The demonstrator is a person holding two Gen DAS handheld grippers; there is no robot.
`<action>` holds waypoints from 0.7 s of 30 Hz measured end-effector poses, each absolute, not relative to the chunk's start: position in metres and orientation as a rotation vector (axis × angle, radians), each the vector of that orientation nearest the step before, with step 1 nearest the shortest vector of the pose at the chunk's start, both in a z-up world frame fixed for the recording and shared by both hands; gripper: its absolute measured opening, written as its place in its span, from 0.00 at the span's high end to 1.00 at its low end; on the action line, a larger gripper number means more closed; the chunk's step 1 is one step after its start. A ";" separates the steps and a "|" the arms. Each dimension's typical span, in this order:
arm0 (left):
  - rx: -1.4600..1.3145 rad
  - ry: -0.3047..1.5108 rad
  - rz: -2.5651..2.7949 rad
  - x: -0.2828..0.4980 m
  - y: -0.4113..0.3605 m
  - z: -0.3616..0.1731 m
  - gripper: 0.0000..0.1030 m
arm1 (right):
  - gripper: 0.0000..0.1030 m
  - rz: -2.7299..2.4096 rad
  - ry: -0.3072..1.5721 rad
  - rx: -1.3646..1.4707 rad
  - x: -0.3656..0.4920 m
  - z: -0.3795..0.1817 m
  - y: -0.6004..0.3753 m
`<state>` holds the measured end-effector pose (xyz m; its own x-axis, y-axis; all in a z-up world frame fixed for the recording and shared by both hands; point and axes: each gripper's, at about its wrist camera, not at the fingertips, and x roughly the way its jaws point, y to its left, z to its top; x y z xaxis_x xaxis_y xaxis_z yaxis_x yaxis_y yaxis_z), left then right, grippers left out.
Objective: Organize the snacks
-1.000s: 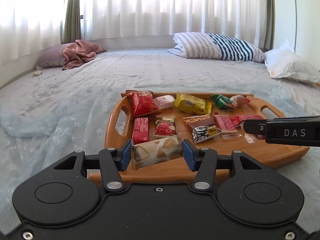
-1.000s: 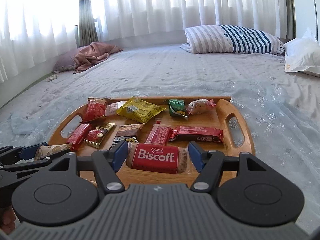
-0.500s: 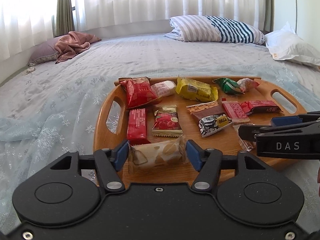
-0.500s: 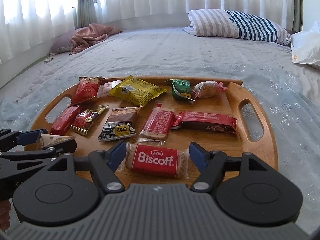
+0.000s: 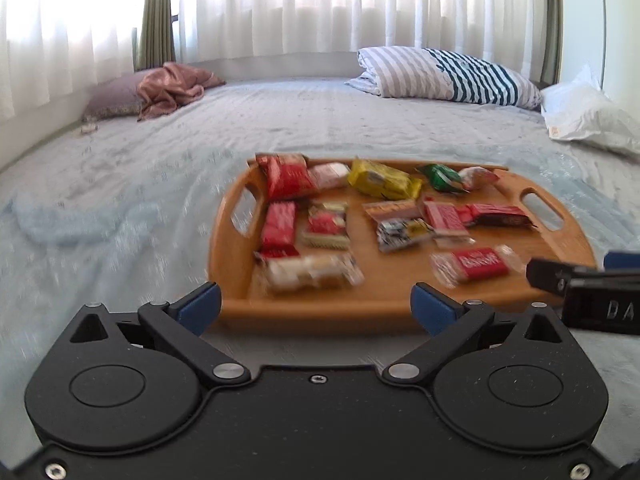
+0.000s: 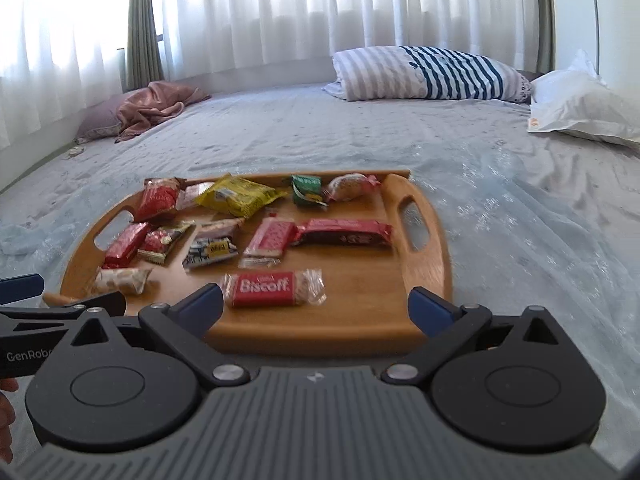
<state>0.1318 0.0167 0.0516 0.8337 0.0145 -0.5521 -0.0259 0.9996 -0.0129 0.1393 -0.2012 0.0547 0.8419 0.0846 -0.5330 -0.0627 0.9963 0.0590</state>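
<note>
Both the left gripper and the right gripper are hovering with jaws spread before the tray, apparently between placements, needing another snack to pick.

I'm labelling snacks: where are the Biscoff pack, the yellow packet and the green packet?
Biscoff pack [image 6: 264, 287], right wrist view, red label.
Yellow packet [image 6: 240, 196], right wrist view, middle.
Green packet [image 6: 306, 189], right wrist view, front face.

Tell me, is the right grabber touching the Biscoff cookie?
Apart. The right wrist view shows the right gripper wide open, the Biscoff cookie lying on the tray clear of both fingers.
</note>
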 end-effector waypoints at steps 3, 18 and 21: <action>-0.084 0.630 0.002 0.128 0.012 0.031 0.00 | 0.00 0.064 0.578 -0.026 0.127 0.044 -0.201; -0.041 0.674 0.065 0.132 0.006 0.010 0.00 | 0.00 0.075 0.661 -0.010 0.139 0.006 -0.208; -0.040 0.673 0.065 0.132 0.006 0.010 0.00 | 0.00 0.077 0.658 -0.006 0.139 0.007 -0.209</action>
<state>0.1321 0.0065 0.0098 0.7801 0.0476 -0.6238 -0.0732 0.9972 -0.0155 0.1390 -0.2091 0.0067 0.7888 0.0693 -0.6107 -0.0728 0.9972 0.0191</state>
